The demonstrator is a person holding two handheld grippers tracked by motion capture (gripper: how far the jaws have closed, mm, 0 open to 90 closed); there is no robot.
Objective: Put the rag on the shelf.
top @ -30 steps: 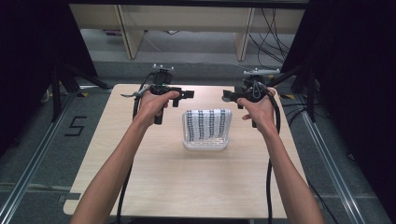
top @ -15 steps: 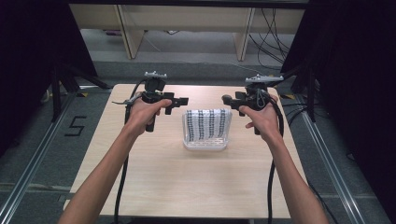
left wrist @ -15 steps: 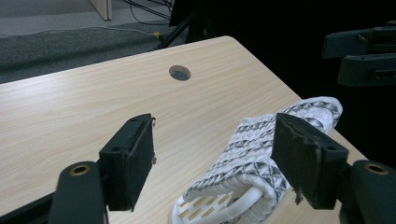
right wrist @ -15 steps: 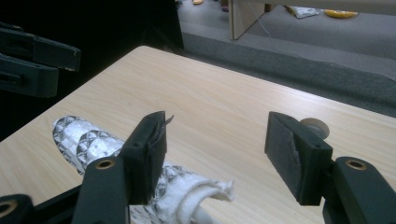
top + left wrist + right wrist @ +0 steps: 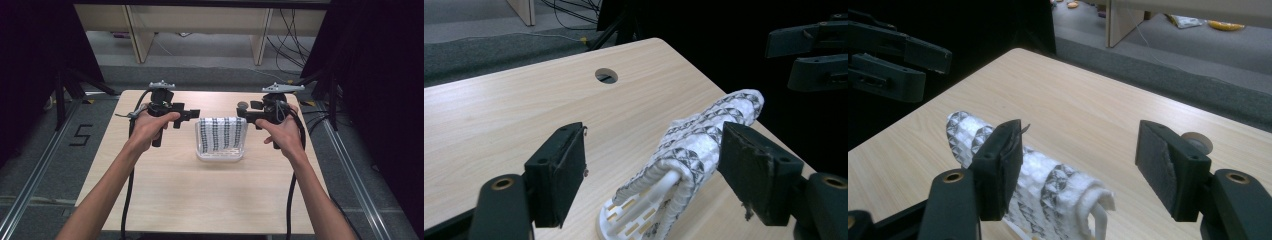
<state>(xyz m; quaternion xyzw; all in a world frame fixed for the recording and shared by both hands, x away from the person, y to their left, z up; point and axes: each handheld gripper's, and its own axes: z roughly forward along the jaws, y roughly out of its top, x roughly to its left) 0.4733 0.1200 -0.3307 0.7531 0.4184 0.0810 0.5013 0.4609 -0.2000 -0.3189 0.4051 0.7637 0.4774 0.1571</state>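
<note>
A white plastic rack (image 5: 220, 156) stands at the table's middle, with a white cloth (image 5: 221, 134) patterned in black draped over it. My left gripper (image 5: 192, 115) is held level just left of the cloth's far end and points at it. My right gripper (image 5: 243, 114) faces it from the right. Both have just been opening, and their pads press on nothing. In the left gripper view the open left gripper (image 5: 651, 150) frames the cloth (image 5: 704, 130) and rack (image 5: 634, 210). In the right gripper view the open right gripper (image 5: 1080, 145) stands over the cloth (image 5: 1048, 185).
The wooden table (image 5: 165, 195) has a round cable hole (image 5: 606, 75) near its far right corner. Cables trail from both grippers over the near edge. Metal rails and dark stands flank the table, and shelving stands beyond its far edge.
Both hands have drawn a little toward the near side of the table, bringing the grippers level with the cloth's far end. The rack and cloth have not moved.
</note>
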